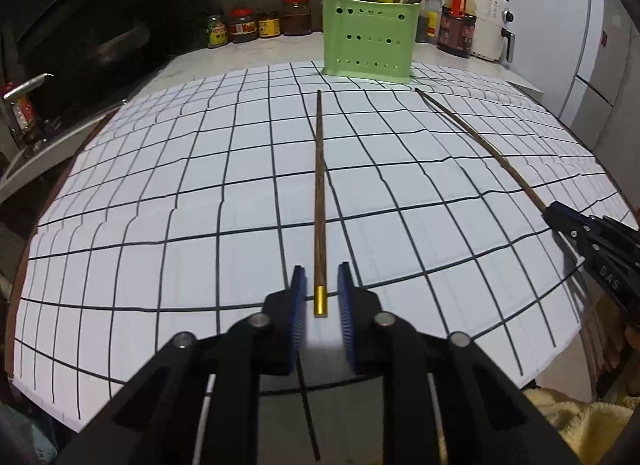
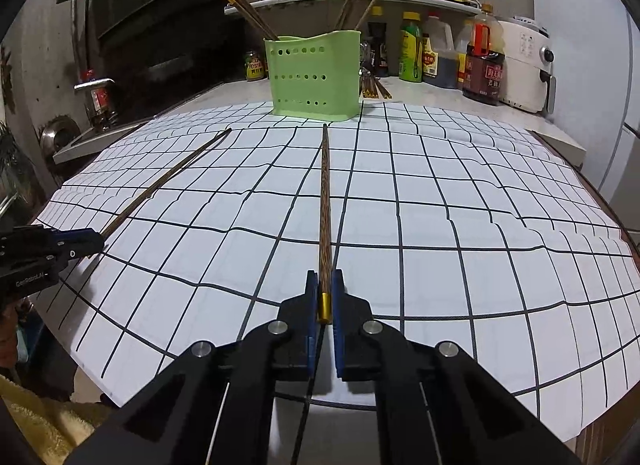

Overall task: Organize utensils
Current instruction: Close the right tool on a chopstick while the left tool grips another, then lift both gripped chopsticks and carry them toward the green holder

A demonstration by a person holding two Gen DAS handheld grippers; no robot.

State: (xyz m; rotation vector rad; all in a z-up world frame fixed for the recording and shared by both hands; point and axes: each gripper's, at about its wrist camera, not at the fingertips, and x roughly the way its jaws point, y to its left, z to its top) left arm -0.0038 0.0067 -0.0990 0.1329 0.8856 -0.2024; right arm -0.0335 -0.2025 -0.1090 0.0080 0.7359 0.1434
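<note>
Two wooden chopsticks with gold end caps lie on the white grid mat, pointing toward a green perforated utensil holder that holds several chopsticks. My left gripper is open, its blue pads either side of the gold end of the left chopstick with gaps on both sides. My right gripper is shut on the gold-capped end of the right chopstick. In the left wrist view the right gripper sits at the end of the right chopstick. The holder stands straight ahead in the right wrist view.
The grid mat covers the counter. Sauce jars and bottles line the back, with a white air fryer at far right. A sink and tap lie to the left. A yellow towel hangs below the front edge.
</note>
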